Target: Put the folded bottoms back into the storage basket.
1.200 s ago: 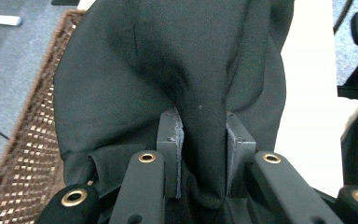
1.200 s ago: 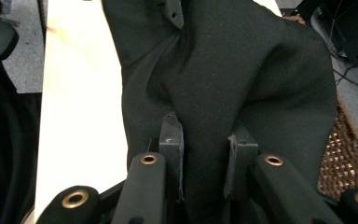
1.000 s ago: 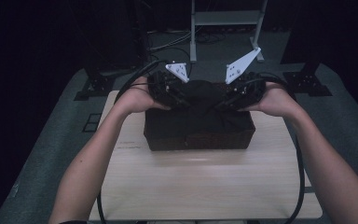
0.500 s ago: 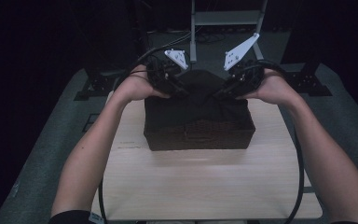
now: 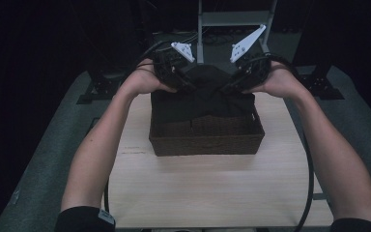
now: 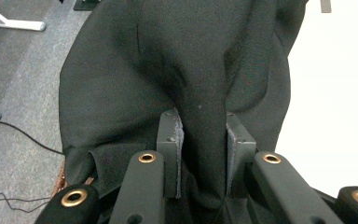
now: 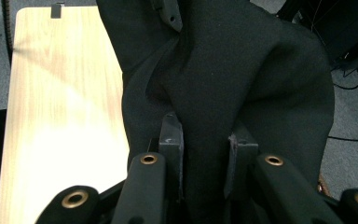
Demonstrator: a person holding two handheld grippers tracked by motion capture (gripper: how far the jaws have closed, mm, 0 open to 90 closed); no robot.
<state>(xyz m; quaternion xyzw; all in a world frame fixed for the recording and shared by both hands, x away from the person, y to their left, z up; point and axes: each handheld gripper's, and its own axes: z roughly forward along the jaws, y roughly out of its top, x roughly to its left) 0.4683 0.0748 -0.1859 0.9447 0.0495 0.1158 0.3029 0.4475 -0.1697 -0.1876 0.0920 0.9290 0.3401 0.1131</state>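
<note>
A black cloth (image 5: 205, 94) hangs between my two grippers over the far end of a dark woven basket (image 5: 206, 137) on the light wooden table (image 5: 207, 188). My left gripper (image 5: 186, 86) is shut on a fold of the black cloth (image 6: 200, 70) at its left side. My right gripper (image 5: 228, 87) is shut on another fold of the cloth (image 7: 223, 70) at its right side. Both folds are pinched between the pads (image 6: 176, 140) and run up between the jaws. The cloth's lower part drapes down into the basket.
The basket stands at the far middle of the table, whose near half is bare wood. Grey carpet (image 5: 43, 159) surrounds the table. A white metal stand (image 5: 200, 29) and dark equipment with cables sit beyond the far edge.
Both grippers have risen and moved away from me toward the basket's far edge, drawing the black cloth up. The front of the basket's inside is now uncovered.
</note>
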